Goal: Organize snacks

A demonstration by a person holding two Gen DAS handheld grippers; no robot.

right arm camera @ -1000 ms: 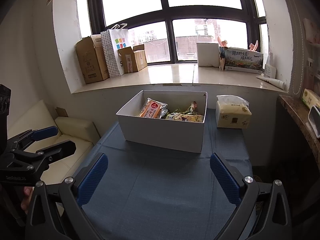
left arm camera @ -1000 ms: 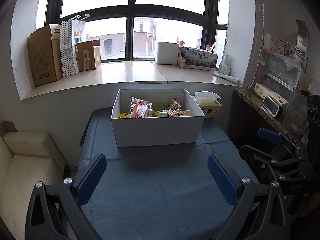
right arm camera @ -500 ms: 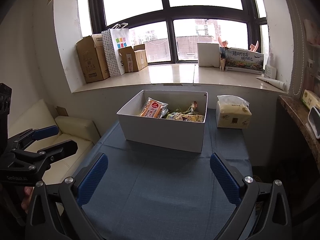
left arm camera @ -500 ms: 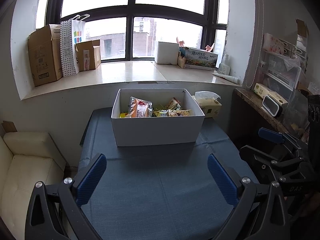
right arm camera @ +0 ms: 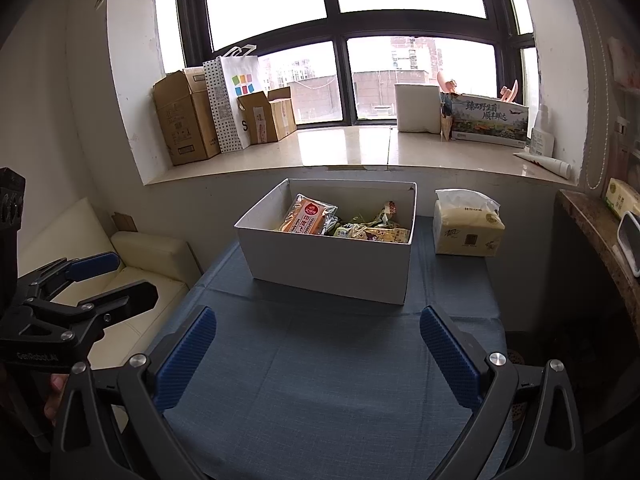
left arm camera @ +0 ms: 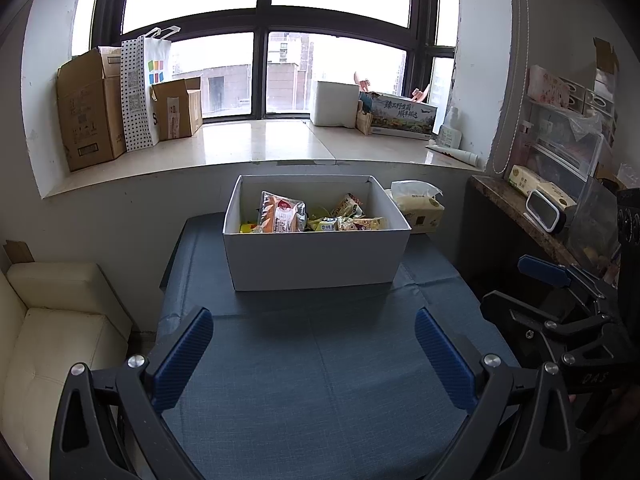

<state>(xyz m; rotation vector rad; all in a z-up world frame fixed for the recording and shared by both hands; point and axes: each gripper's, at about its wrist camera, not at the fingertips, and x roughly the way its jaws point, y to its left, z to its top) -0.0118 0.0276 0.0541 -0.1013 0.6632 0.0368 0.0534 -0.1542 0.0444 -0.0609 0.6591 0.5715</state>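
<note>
A white box (left arm camera: 316,258) stands at the far end of the blue-clothed table (left arm camera: 320,380). It holds several snack packets, among them an orange one (left arm camera: 280,216) at the left and yellow-green ones (left arm camera: 344,220) at the right. The box also shows in the right wrist view (right arm camera: 328,264), with the orange packet (right arm camera: 306,220). My left gripper (left arm camera: 314,344) is open and empty, well short of the box. My right gripper (right arm camera: 318,344) is open and empty, also short of the box. Each gripper shows at the edge of the other's view.
A tissue pack (right arm camera: 468,226) sits on the table right of the box. Cardboard boxes (left arm camera: 92,108) and a dotted bag (left arm camera: 144,92) stand on the window sill. A cream sofa (left arm camera: 52,320) is left of the table, a stone shelf (left arm camera: 532,216) at the right.
Nothing has visibly changed apart from a slight drift of the right wrist view.
</note>
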